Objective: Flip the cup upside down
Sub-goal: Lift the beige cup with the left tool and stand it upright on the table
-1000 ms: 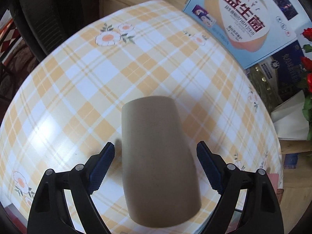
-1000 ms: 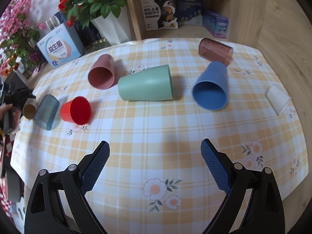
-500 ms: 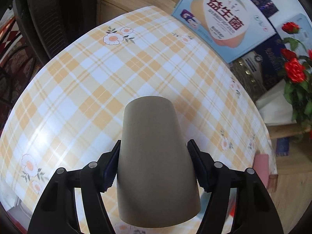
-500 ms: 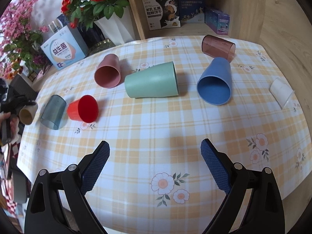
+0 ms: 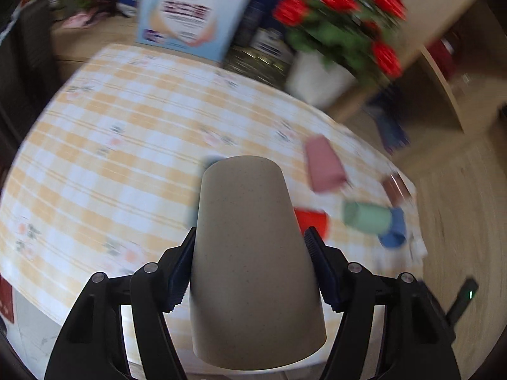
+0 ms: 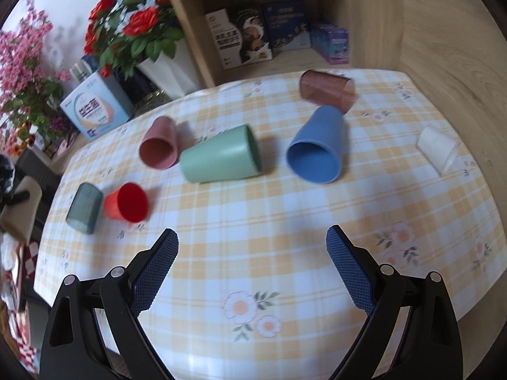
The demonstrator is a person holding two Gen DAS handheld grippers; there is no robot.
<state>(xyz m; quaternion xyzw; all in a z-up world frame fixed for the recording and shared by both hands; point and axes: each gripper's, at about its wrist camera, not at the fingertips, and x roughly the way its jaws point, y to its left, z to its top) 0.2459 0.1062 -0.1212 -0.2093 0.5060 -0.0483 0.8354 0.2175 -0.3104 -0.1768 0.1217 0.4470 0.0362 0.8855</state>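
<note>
Pinching the beige cup between its two blue pads, the left claw holds it clear of the desk, closed base pointing away from the camera and rim toward it. In the right wrist view the same cup shows at the far left edge, off the side of the desk and partly cut off. The right claw hangs spread wide above the checked cloth, with nothing between its pads. Seven more cups lie on their sides across the desk: a grey-blue cup just beside a red cup, a pink cup next to a green cup, a blue cup with its mouth toward the camera, a translucent brown cup just behind it, and a clear cup well apart near the right edge. Behind the desk stand a blue-and-white box, a white vase of red roses, and a wooden shelf holding small boxes. The left wrist view is blurred, so the desk's far details are hard to read there.
</note>
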